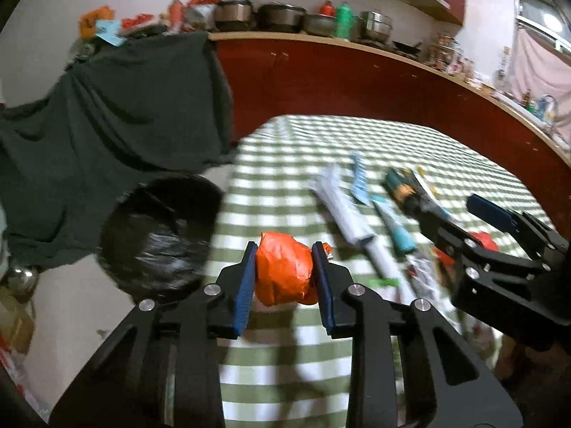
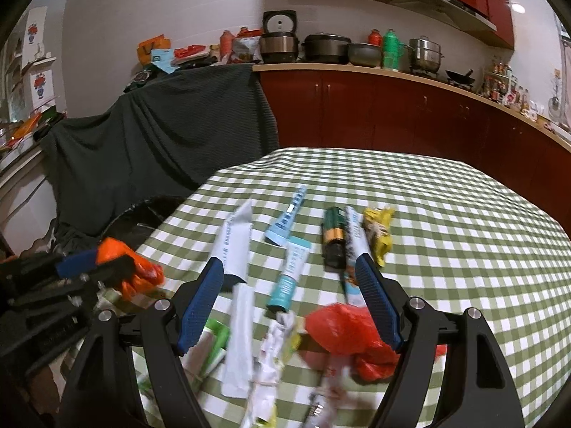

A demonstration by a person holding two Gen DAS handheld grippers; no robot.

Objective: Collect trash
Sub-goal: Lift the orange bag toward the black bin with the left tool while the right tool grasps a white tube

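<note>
Left wrist view shows the left gripper (image 1: 284, 271) clamping a crumpled orange plastic bag (image 1: 283, 269), bin (image 1: 160, 235) at nine o'clock; right gripper (image 2: 291, 281) gapes wide, empty

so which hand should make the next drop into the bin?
Left. Its gripper is shut on the orange wad, with the black-lined bin just to its left. The right gripper hangs open and empty over the litter on the table.
</note>
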